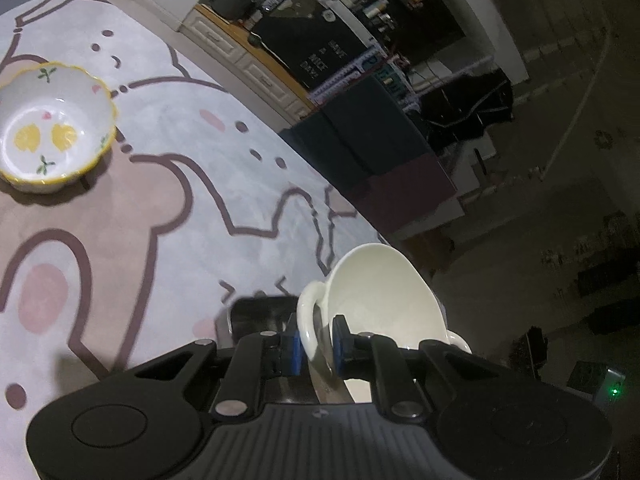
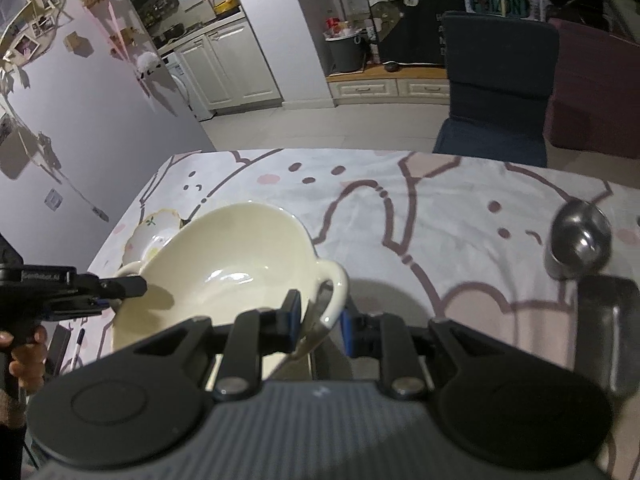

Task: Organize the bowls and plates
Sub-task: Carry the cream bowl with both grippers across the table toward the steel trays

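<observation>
Pink and grey cloth with cartoon shapes covers the surface point(image 2: 440, 216). Above it hangs a cream bowl point(image 2: 224, 264) with two loop handles, tilted, held from both sides. The right claw point(image 2: 318, 320) is clamped on the rim by one handle. The left claw point(image 1: 316, 346) is clamped on the rim by the other handle. A smaller bowl point(image 1: 52, 128) with a yellow wavy edge sits on the cloth, half hidden behind the cream one in the right view. A shiny metal thing point(image 2: 578, 240) at the right is hard to make out.
</observation>
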A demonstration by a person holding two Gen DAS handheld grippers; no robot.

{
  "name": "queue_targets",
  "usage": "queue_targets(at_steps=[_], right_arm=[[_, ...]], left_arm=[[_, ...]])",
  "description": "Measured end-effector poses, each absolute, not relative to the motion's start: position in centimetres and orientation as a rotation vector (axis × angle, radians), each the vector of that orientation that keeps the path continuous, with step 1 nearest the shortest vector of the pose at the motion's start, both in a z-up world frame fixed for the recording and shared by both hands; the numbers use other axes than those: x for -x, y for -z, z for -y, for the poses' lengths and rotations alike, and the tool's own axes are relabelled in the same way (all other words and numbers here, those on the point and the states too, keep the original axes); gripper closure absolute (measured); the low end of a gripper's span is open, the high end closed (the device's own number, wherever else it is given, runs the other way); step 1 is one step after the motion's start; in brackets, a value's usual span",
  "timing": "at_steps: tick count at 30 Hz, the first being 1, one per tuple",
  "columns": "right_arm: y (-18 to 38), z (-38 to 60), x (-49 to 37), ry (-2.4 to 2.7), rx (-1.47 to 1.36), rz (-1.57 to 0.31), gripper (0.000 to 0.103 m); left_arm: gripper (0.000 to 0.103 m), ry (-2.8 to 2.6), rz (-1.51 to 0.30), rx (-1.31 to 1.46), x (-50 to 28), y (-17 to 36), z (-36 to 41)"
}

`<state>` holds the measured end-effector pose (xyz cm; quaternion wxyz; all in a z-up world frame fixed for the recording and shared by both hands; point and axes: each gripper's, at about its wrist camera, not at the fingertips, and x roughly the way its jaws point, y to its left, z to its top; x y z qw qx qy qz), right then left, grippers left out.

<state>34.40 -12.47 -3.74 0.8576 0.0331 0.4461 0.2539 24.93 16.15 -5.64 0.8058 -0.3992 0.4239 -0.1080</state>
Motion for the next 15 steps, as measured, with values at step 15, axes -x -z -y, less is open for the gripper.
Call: queue_targets(at_steps=[15], right_arm=[[4.3,19.4,-28.4,-0.447,-0.136,-0.913,0.079]], left_arm=[[0.087,0.340,-0.961,0.791,-23.8,6.0,-9.8]])
